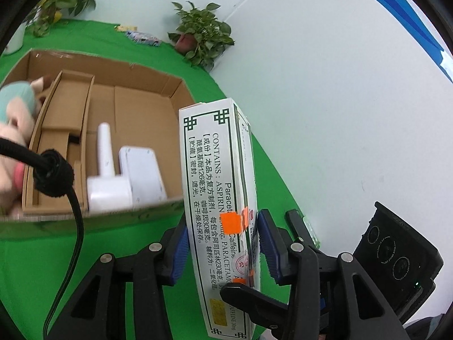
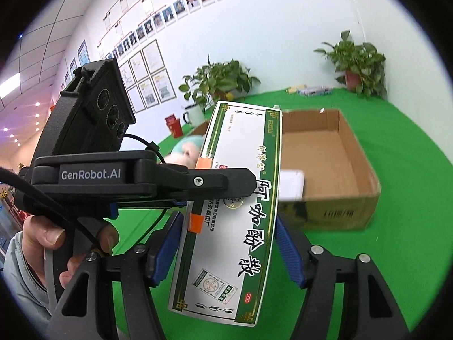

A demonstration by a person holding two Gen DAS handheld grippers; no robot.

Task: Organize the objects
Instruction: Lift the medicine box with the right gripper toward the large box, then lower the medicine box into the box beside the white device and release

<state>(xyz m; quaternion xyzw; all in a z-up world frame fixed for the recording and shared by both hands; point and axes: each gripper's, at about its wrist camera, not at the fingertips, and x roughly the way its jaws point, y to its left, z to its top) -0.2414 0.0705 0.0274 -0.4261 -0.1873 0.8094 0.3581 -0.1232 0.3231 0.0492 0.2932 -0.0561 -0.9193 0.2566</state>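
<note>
A white and green medicine box (image 1: pixel 218 204) with orange tape is held in the air between both grippers. My left gripper (image 1: pixel 223 243) has its blue pads against the box's narrow sides. My right gripper (image 2: pixel 226 243) spans the box (image 2: pixel 235 212) across its width, and its right pad seems slightly off the edge. The left gripper (image 2: pixel 158 181) crosses the right wrist view and touches the box's face. An open cardboard box (image 1: pixel 119 104) on the green table holds a white device (image 1: pixel 113 181), a cardboard insert and a plush toy (image 1: pixel 14 130).
Potted plants (image 1: pixel 201 36) (image 2: pixel 359 62) stand at the table's far edge by the white wall. Small packets (image 1: pixel 141 36) lie at the back. A white mug (image 2: pixel 195 114) and a red box (image 2: pixel 174 124) sit at the far left. A black cable (image 1: pixel 76 212) hangs in front.
</note>
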